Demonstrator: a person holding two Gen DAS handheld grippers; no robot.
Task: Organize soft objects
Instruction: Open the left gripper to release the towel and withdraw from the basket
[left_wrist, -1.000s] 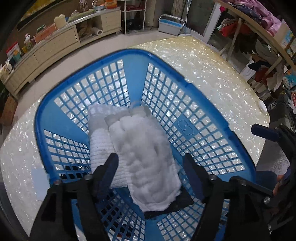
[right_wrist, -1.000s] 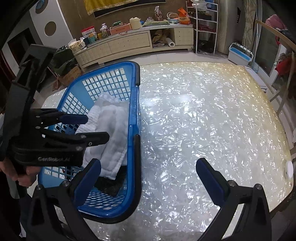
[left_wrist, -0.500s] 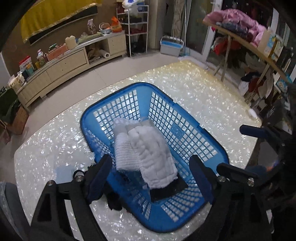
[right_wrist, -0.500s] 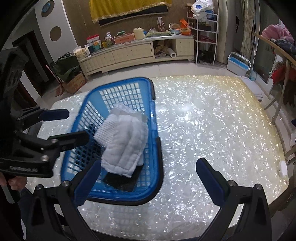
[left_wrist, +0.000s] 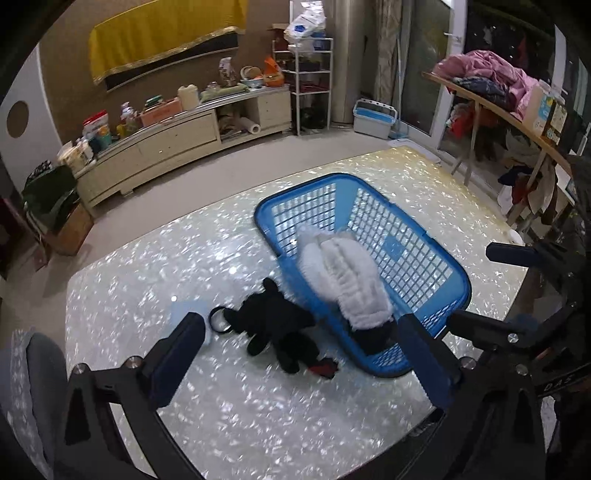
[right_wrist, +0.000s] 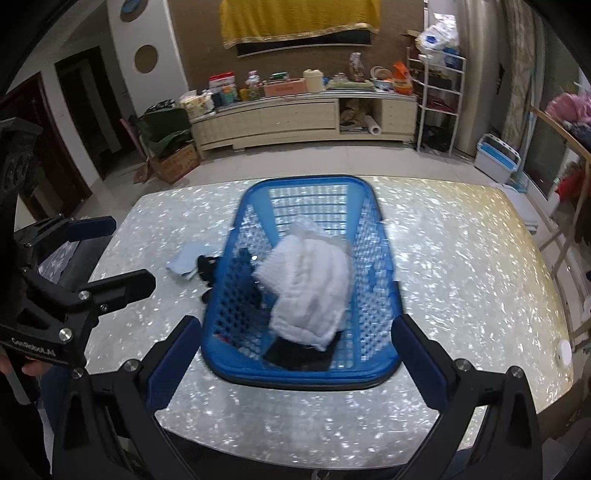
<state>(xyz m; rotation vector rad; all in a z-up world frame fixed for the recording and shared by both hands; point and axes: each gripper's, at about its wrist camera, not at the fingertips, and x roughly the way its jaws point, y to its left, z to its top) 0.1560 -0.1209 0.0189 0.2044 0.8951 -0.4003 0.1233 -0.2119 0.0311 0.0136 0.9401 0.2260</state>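
A blue lattice basket (left_wrist: 436, 266) (right_wrist: 373, 295) stands on the pearly table. White fluffy cloths (left_wrist: 347, 273) (right_wrist: 314, 284) lie folded in it over a black item (right_wrist: 299, 356). A black soft toy (left_wrist: 273, 325) lies on the table left of the basket, with a pale blue cloth (right_wrist: 183, 262) beside it. My left gripper (left_wrist: 299, 362) is open and empty, high above the near table edge. My right gripper (right_wrist: 295, 358) is open and empty, pulled back in front of the basket. The left gripper also shows in the right wrist view (right_wrist: 107, 254).
A low cream cabinet (right_wrist: 295, 118) with clutter lines the far wall. A wooden rack with clothes (left_wrist: 491, 81) stands to the right. A small white disc (right_wrist: 564, 349) lies at the table's right edge. A blue-white box (right_wrist: 496, 157) sits on the floor.
Both grippers have pulled up and back from the basket, so it looks smaller. The left one's view now takes in the black toy and pale cloth beside the basket.
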